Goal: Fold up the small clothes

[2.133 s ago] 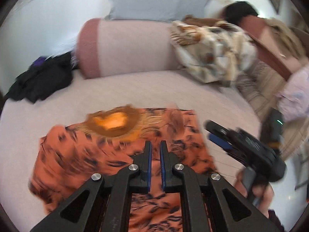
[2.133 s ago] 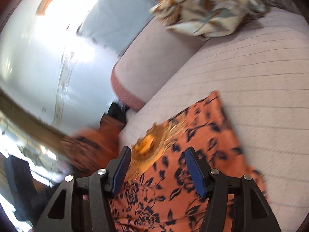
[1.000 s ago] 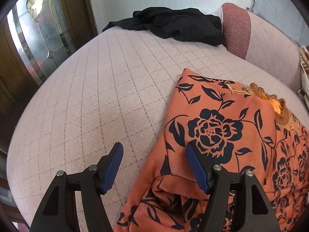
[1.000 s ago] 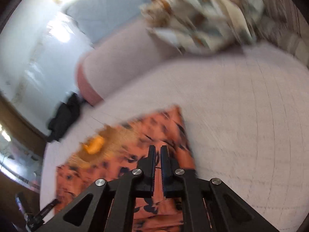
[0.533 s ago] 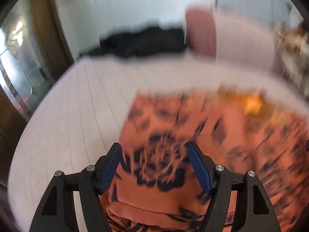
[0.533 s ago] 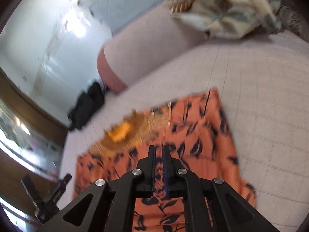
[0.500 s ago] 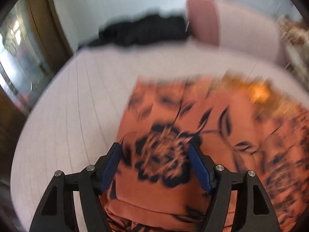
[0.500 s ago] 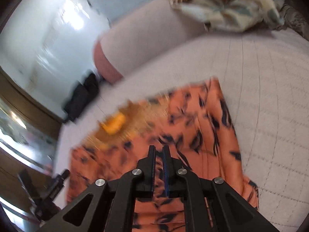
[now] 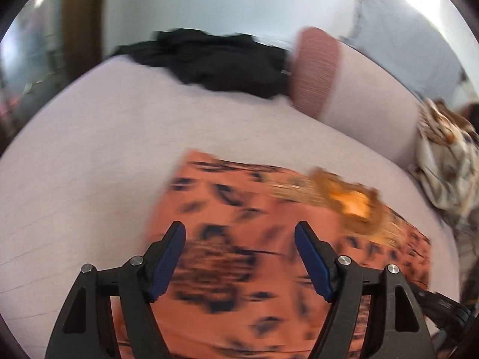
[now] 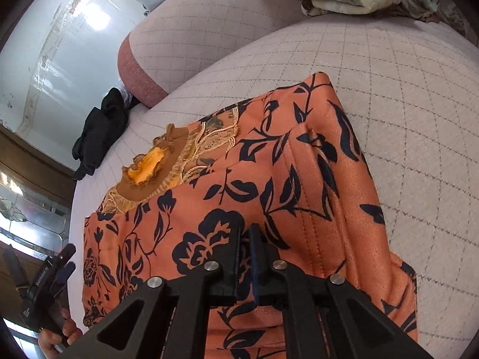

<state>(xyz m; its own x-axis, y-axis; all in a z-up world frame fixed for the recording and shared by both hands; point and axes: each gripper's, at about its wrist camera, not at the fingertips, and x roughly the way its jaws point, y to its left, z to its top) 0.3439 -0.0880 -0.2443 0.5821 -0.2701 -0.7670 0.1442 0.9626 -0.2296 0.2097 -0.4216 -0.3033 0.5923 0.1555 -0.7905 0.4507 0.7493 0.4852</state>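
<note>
Lying flat on the pink bed (image 10: 419,95) is the orange flower dress (image 10: 269,179). Going from the dress's left side to its right: the black clothes (image 10: 98,131) sit past its far left corner, well apart. The left tongs (image 9: 239,257) hover over the dress's left near part, open wide, holding nothing. The right tongs (image 10: 244,257) are over its right near part, closed; I cannot tell if cloth is pinched. The dress runs long from left to right across both tongs. Each hand seems close to its own side for the next fold.
</note>
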